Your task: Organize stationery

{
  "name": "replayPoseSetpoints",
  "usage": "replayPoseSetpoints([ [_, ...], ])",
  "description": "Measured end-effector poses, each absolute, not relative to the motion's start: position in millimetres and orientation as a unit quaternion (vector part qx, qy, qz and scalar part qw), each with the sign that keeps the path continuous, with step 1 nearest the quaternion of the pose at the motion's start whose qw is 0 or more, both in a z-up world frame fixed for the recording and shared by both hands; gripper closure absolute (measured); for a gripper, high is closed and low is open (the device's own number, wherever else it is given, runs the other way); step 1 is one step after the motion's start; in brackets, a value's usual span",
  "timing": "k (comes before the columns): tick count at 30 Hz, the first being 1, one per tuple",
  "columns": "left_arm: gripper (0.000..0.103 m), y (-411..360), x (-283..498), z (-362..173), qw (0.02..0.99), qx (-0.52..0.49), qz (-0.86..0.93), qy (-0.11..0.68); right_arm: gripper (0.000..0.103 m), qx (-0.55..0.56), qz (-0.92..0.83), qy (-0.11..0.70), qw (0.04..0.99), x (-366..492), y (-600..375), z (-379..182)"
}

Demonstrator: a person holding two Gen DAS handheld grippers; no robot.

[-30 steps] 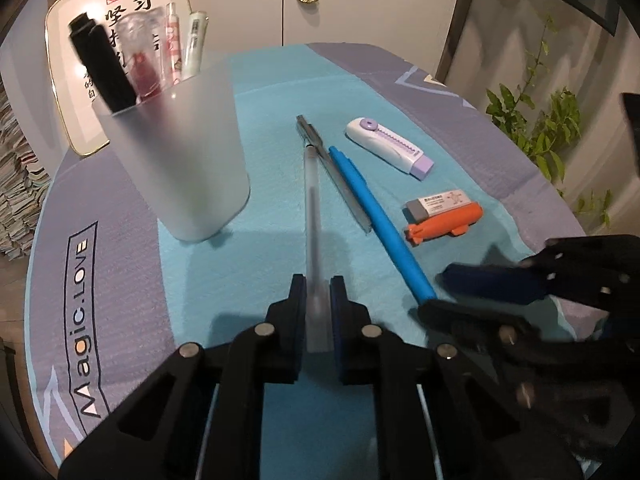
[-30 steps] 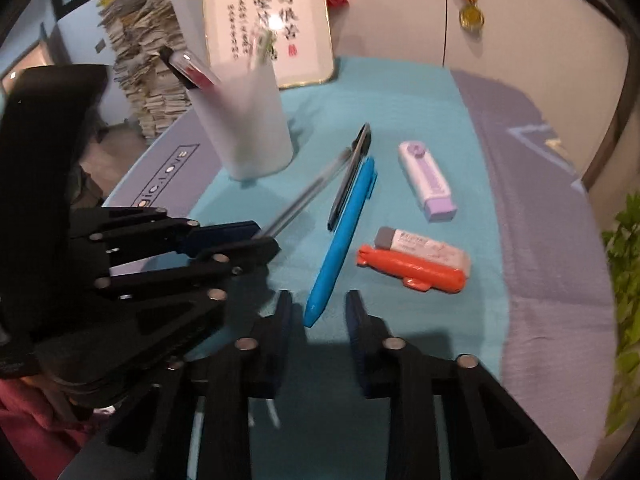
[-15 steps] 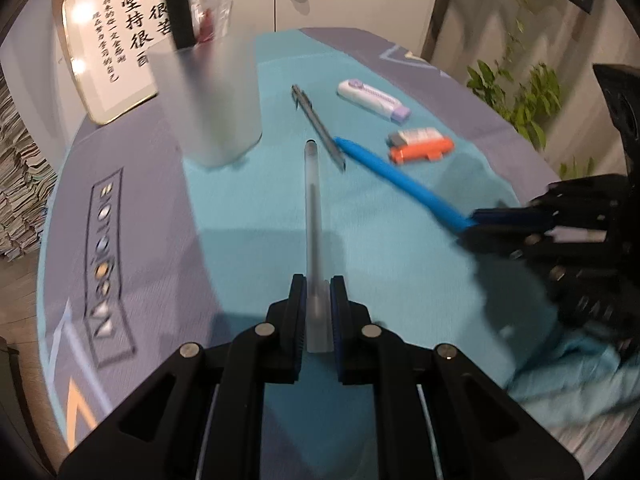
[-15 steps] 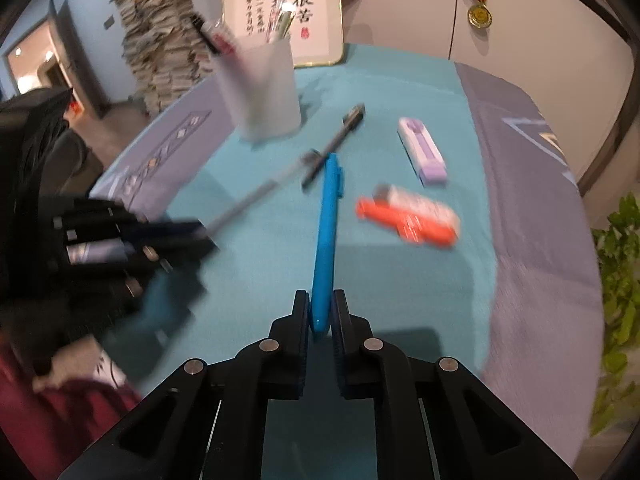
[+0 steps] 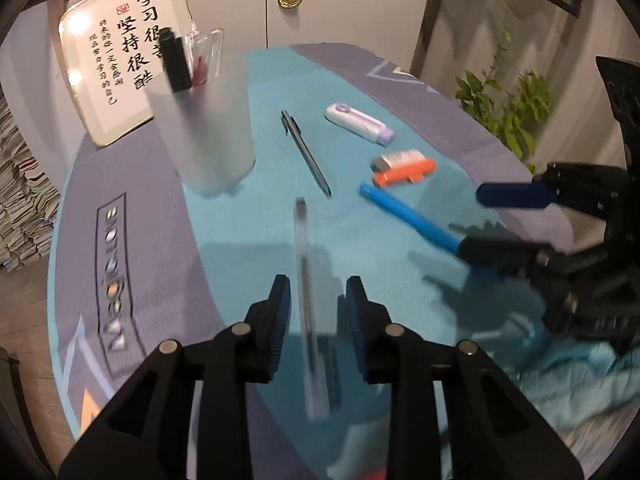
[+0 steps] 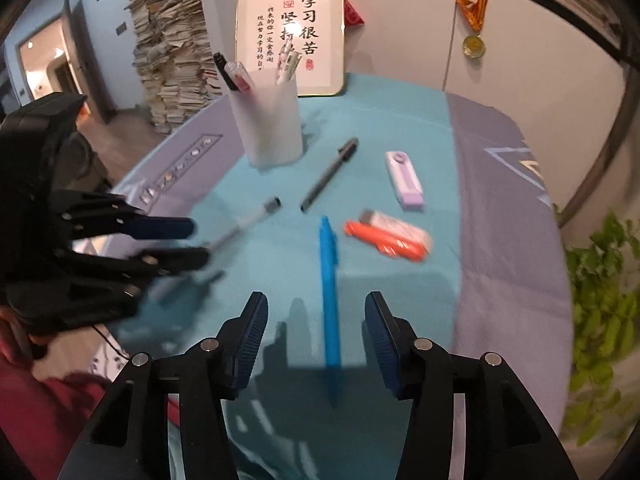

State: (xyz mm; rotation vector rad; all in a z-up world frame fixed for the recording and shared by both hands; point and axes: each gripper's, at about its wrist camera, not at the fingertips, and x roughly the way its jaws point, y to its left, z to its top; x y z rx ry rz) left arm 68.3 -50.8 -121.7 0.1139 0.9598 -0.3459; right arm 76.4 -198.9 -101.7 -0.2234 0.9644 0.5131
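The left tool (image 5: pixel 314 300) has just been opening; its jaws now stand apart with the clear pen (image 5: pixel 304 280) between them, blurred, and neither pad presses on it. The pen runs lengthwise away from the tool over the turquoise cloth (image 5: pixel 260 232).

The right tool (image 6: pixel 316 316) has likewise just been opening and stands wider, with the blue pen (image 6: pixel 329 280) between its jaws, clear of both pads. In the left wrist view this tool sits at the right, the blue pen's near end at its lower finger.

Beyond the two pens, a dark grey pen (image 6: pixel 329 174) lies slantwise on the cloth. To its right lie an orange stationery item (image 6: pixel 384 240) touching a white eraser (image 6: pixel 394 224), and farther off a white and lilac correction tape (image 6: pixel 404 178).

At the far left of the surface (image 6: pixel 500 200) stands a frosted pen cup (image 6: pixel 272 124), upright, holding several pens and a black marker (image 6: pixel 221 66). Behind it a framed calligraphy board (image 6: pixel 292 36) leans against the wall. A medal (image 6: pixel 474 46) hangs on the wall to the right, a stack of papers (image 6: pixel 172 60) rises at the far left, and a green plant (image 6: pixel 604 300) shows at the right edge.
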Motion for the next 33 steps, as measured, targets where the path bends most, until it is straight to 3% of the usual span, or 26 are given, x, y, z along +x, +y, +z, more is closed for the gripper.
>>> replayPoseSetpoints([
  [13, 0.078, -69, 131, -135, 0.854, 0.062, -0.161, 0.491, 0.058, -0.12, 0.239, 0.509, 0.818, 131, -173, -125],
  [17, 0.086, -70, 136, -138, 0.852, 0.062, -0.167, 0.493, 0.068, -0.118, 0.242, 0.521, 0.81, 140, -169, -134],
  [22, 0.096, -68, 141, -137, 0.85, 0.057, -0.17, 0.495, 0.074, -0.125, 0.237, 0.524, 0.809, 148, -164, -140],
  [23, 0.095, -67, 139, -137, 0.85, 0.054, -0.17, 0.496, 0.089, -0.126, 0.235, 0.523, 0.81, 149, -163, -139],
  [33, 0.096, -43, 104, -89, 0.883, 0.026, -0.166, 0.438, 0.089, -0.083, 0.244, 0.448, 0.856, 111, -178, -79],
])
